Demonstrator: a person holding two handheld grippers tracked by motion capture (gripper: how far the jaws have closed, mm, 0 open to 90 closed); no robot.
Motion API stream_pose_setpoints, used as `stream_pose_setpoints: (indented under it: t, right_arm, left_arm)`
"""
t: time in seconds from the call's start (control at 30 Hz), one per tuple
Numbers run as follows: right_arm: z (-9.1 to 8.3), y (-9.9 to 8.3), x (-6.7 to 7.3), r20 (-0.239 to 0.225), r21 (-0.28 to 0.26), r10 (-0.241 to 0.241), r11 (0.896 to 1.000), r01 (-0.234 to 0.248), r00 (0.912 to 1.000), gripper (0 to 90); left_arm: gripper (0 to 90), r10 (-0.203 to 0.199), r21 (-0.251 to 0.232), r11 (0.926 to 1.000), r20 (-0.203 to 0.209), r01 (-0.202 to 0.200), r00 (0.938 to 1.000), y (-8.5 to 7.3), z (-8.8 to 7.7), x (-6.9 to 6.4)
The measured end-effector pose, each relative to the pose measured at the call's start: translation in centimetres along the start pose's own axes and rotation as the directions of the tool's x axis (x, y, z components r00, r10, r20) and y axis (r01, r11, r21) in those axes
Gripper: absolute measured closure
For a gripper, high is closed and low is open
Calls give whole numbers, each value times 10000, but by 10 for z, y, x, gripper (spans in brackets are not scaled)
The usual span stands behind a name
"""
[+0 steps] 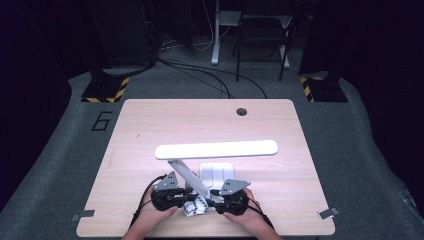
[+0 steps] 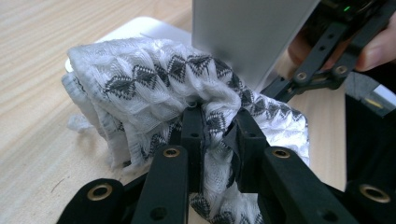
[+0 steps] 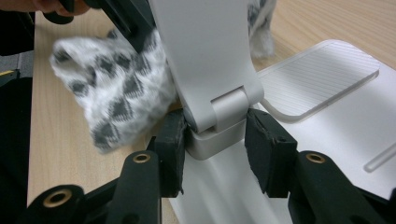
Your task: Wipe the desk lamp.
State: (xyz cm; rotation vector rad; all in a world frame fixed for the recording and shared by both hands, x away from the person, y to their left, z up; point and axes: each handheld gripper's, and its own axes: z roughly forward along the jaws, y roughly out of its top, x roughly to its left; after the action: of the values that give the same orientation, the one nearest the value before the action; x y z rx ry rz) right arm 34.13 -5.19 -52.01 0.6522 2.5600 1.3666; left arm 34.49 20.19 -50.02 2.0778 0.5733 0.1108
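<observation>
So up close, the left gripper (image 2: 217, 123) has its jaws clenched on a bunched white cloth with grey diamonds (image 2: 154, 88), pressed right beside the desk lamp's arm (image 2: 247, 32). Over on the other side, the right gripper (image 3: 215, 140) is clamped around the hinge (image 3: 224, 109) at the bottom of that arm, pads on both sides. Only the gripper views show those grips; the high view instead shows the whole lamp, its lit head (image 1: 216, 149) lying level over the wooden table (image 1: 150, 125), with the base (image 1: 216, 172) beyond the hands.
</observation>
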Motion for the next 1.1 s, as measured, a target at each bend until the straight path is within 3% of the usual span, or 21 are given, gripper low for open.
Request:
stream_pose_setpoints:
  t: [0.43,0.57,0.9,1.1]
  right_arm:
    - [0,0,0,-11,-58,-88,9999,88,10000,587]
    - [0,0,0,-16,-61,-86,9999,86,10000,587]
    - [0,0,0,-29,-53,-76,10000,76,10000,587]
    - [1,0,0,-31,-78,-72,9999,72,10000,587]
  left_arm:
    - [777,40,570,9984,-167,-30,9999,-3,17,3]
    - [777,78,416,9991,-279,-66,9996,-3,17,1]
    - [778,110,198,9997,-46,-109,9999,-2,10,1]
    - [779,60,-196,9998,28,-59,10000,0,2,-2]
